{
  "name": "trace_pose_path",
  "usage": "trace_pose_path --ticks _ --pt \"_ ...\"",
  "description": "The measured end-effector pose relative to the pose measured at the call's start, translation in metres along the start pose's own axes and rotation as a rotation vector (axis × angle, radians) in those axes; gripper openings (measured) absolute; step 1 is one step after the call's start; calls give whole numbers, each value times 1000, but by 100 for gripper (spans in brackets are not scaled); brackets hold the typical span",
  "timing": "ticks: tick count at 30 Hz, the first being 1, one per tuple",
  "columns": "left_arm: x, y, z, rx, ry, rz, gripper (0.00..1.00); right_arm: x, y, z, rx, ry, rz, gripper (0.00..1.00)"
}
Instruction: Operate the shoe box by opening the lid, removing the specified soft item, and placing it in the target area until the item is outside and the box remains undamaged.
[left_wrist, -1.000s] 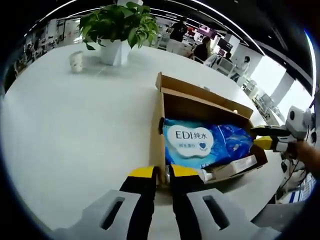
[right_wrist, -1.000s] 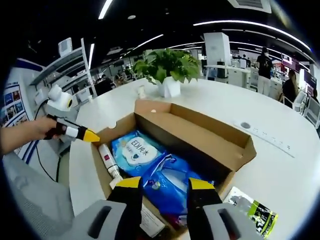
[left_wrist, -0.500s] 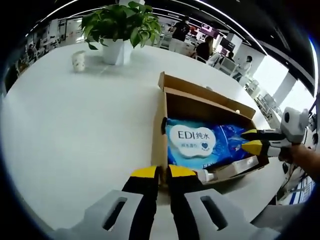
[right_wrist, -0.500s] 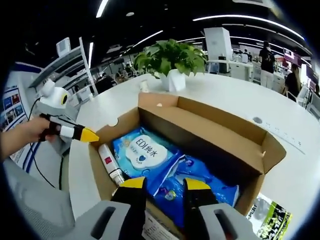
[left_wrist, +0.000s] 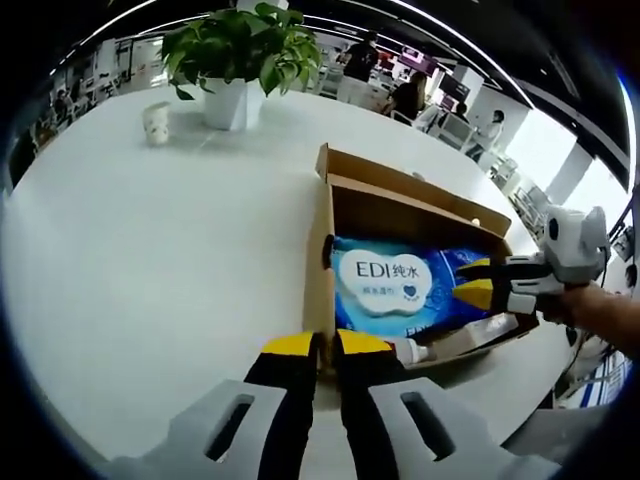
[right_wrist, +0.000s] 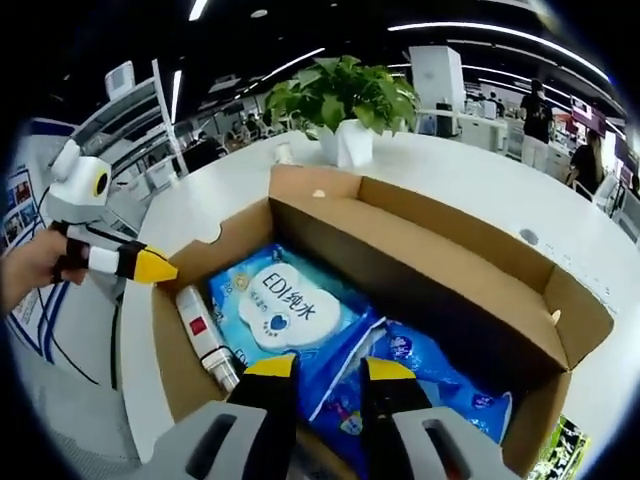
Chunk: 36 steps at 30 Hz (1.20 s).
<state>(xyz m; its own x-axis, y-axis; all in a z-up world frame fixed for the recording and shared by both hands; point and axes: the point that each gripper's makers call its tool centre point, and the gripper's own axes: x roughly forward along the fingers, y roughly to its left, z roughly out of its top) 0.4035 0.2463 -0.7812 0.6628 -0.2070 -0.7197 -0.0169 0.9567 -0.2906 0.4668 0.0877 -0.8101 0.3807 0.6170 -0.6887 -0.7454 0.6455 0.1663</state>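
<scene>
Tabletop (left_wrist: 150, 250): broad, white, round-edged. A potted plant (left_wrist: 238, 55) stands at the far side, a small cup (left_wrist: 155, 122) near it.

Shoe box (right_wrist: 430, 280): brown corrugated card, lid already folded back and upright along the far long wall. No tears or crushing seen. It sits near the tabletop's edge.

Soft item, wipes pack (right_wrist: 278, 310): lies flat inside the box, filling most of the floor. Glossy blue film, wrinkled, with a white oval flap label printed "EDI". Judged limp and slippery; it will sag if lifted by one end. A slim white tube (right_wrist: 205, 335) with a red mark lies beside it along one short wall.

Left tool (left_wrist: 318, 350): jaws close together, nearly shut, tips at the near short wall of the box. Whether they pinch the card edge I cannot tell. It looks set to steady the box.

Right tool (right_wrist: 318, 368): jaws parted by a narrow gap, nothing between them, tips just above the blue film at the pack's other end. In the left gripper view the right tool (left_wrist: 475, 282) hangs over that end of the pack, inside the box opening.

Step in hand, as judged: reaching in to take the pack.
- Spread the jaws wider before descending; the present gap looks too narrow for a fold of film.
- Bite a raised wrinkle or the sealed end seam, not the flap label.
- Lift straight up, clear of the walls and the standing lid.
- Keep the box steadied so it does not ride up with the pack.
- Leave the tube undisturbed.
</scene>
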Motion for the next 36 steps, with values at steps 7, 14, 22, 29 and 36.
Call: trace_pose_path --ticks 7,14,22,29,36 --pt "0 2 1 5 -2 5 5 8 0 -4 27 22 1 20" --pt "1 2 1 2 -3 4 5 12 -2 -3 29 30 -12 16" --pt "1 0 0 8 -3 10 5 6 0 9 48 18 -29 3" --pt "-1 -3 -2 15 -3 14 5 -1 0 10 40 18 -39 0" --pt "0 -2 -2 12 -4 9 5 -2 1 12 51 8 -29 0"
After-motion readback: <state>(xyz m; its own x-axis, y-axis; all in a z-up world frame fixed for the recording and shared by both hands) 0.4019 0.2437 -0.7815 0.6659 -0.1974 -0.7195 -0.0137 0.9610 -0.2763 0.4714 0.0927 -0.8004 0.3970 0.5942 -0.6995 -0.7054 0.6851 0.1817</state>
